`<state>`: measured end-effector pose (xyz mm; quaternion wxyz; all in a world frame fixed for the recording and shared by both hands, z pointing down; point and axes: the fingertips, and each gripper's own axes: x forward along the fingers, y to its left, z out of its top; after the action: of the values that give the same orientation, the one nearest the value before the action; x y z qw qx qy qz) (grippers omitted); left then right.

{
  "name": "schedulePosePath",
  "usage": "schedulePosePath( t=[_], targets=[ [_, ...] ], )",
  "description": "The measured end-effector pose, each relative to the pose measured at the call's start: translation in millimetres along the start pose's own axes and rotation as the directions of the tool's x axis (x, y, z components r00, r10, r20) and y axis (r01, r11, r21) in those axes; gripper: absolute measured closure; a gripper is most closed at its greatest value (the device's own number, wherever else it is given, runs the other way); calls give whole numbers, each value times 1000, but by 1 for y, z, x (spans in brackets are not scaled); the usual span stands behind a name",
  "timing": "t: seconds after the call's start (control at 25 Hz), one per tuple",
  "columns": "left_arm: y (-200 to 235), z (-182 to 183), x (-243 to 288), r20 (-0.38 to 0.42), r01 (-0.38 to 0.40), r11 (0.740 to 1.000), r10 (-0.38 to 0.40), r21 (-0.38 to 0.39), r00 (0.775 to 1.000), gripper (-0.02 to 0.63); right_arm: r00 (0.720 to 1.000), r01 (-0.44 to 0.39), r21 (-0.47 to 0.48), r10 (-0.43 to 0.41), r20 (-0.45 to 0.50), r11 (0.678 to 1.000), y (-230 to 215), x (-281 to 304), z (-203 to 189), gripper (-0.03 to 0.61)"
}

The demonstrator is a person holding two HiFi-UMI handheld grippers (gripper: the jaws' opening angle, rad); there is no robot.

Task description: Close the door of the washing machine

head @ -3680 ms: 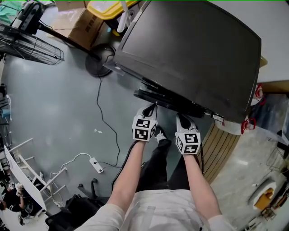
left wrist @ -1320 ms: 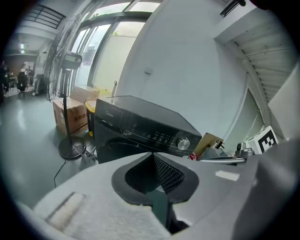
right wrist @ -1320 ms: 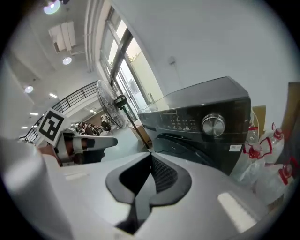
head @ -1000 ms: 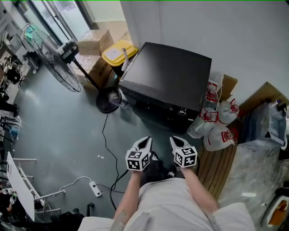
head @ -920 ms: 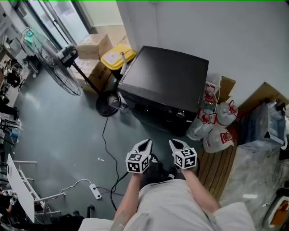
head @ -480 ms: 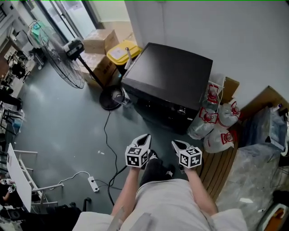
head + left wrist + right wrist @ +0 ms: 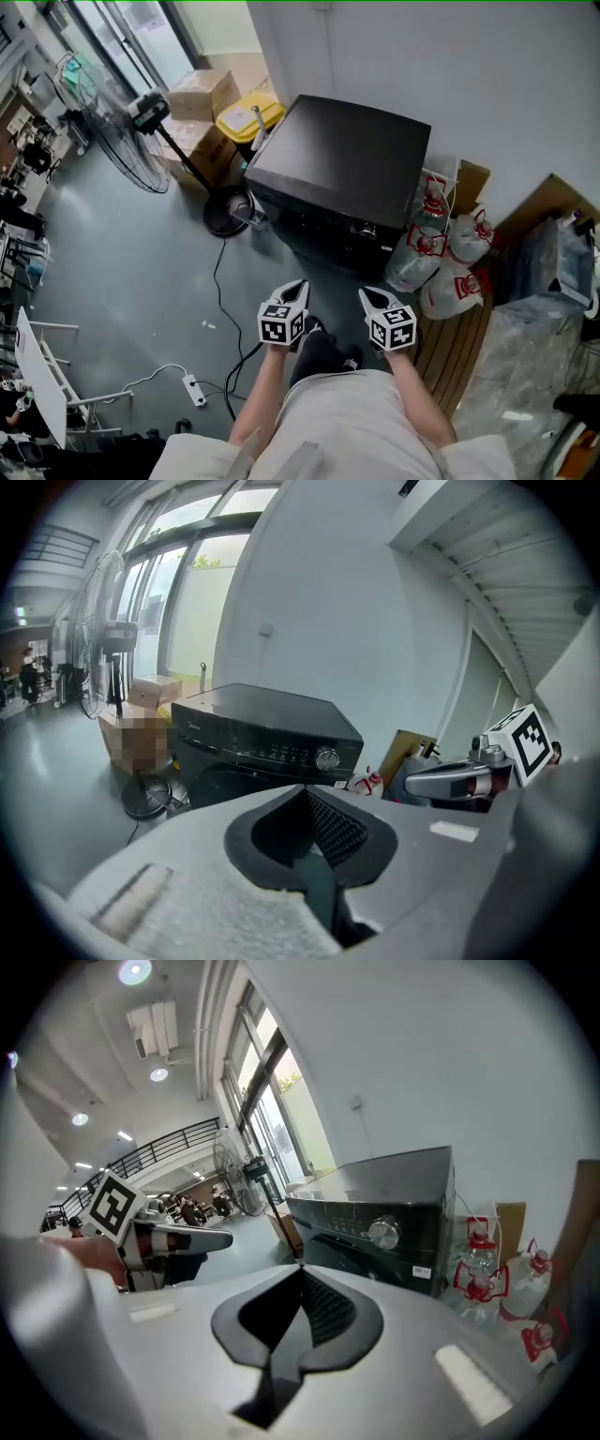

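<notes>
A black washing machine stands against the white wall, its front with the round knob turned toward me; its door looks flush with the front. In the right gripper view the same machine fills the middle. My left gripper and right gripper hang side by side in the air in front of me, well short of the machine. Both are shut and hold nothing. Neither touches the machine.
A standing fan with its round base and a floor cable is left of the machine. Cardboard boxes and a yellow bin sit behind. White sacks with red print and wooden slats lie to the right.
I have stood back from the machine, which filled the view before and now lies farther off. In the last second both grippers stay side by side, the right one drifting slightly.
</notes>
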<state>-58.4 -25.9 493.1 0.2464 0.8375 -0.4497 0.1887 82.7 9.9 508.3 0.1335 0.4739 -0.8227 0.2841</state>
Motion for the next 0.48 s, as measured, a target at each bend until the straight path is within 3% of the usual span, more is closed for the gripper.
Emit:
schedulePosePath(
  t=[0.24,0.36,0.48],
  targets=[
    [-17,1,-2,-19,25,999,-24,44,1000,609,993,90,3,-90,80,996,-22,-23,10,580],
    [-10,5,-9,-15,10,998,-9,54,1000,609,995,49,-42,-45,84,998,-10,-21,10,580],
    [-2,13,-9,8,-3,998,2,67,1000,609,994,-44,-57,50,101,997,11,-14,10,578]
  ],
)
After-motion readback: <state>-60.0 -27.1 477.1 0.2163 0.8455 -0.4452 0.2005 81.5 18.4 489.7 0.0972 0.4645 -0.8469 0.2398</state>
